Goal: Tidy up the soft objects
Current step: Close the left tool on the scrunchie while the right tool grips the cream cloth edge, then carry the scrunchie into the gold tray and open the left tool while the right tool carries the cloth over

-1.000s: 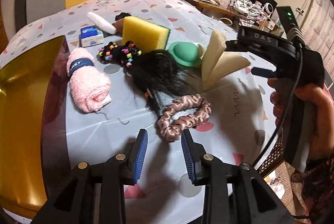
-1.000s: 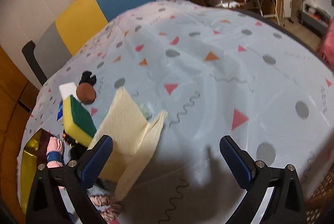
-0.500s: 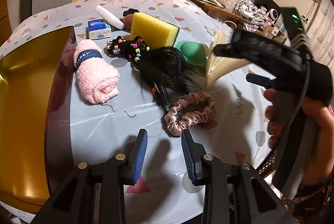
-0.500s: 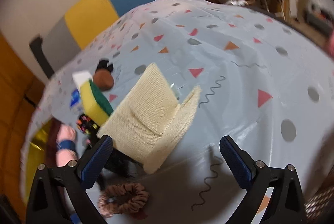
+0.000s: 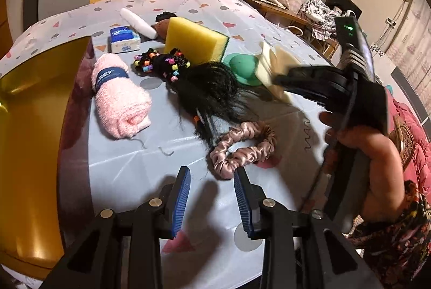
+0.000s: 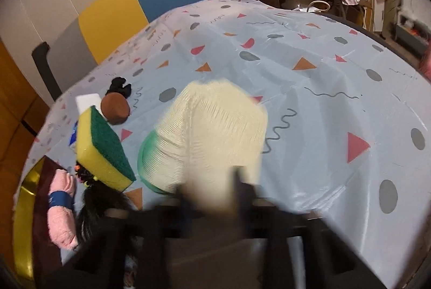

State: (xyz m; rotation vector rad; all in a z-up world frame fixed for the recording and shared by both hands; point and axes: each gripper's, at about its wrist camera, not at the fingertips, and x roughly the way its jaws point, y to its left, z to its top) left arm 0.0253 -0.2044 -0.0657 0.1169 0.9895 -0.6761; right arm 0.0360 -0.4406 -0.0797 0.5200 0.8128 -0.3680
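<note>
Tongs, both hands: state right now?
Left tongs: part open, holding nothing.
Right tongs: shut on the cream cloth.

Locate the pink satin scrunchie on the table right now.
In the left wrist view, the pink satin scrunchie lies on the tablecloth just beyond the left gripper, touching the black wig.

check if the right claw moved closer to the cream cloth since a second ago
Yes. The right claw has come forward and down onto the cream cloth, shut on its near edge; before, the cloth sat off to its left beside the sponge.
</note>
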